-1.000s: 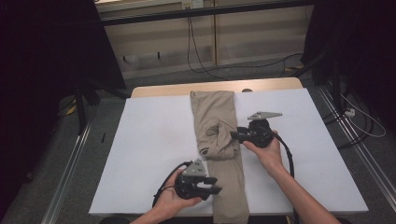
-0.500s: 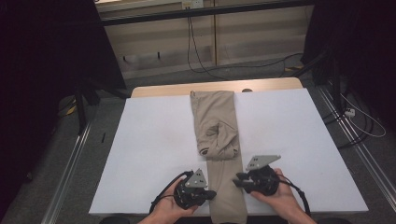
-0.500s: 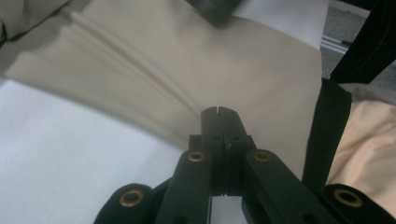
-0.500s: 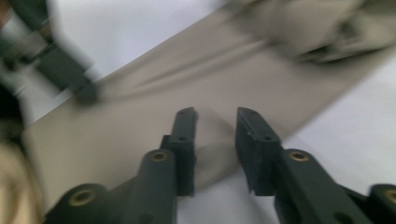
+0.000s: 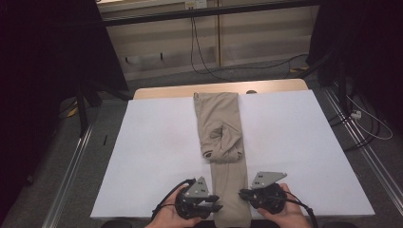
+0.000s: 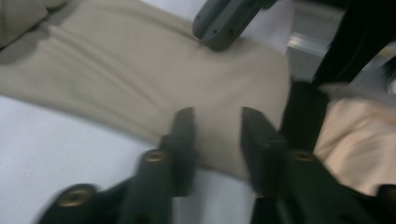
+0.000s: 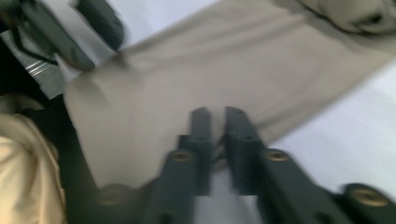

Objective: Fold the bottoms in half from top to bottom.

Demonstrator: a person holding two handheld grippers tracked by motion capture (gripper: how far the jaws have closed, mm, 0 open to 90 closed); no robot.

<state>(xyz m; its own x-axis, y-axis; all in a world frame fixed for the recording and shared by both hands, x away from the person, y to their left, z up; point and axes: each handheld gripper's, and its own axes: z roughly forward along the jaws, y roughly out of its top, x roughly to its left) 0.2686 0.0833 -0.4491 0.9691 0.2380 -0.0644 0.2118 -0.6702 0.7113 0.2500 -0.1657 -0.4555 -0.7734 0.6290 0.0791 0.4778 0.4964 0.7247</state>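
Now the right gripper (image 5: 243, 194) has come down beside the left gripper (image 5: 219, 203), its jaws closing on the trousers (image 5: 223, 124) hem, the left jaws parted, ready for folding.

A white table (image 5: 157, 156) stands on grey floor (image 5: 266, 71) (cables trailing), surroundings dark.

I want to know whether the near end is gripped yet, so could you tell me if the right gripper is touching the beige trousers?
Touching. In the right gripper view the right gripper, nearly shut, has its jaw tips on the edge of the beige trousers.
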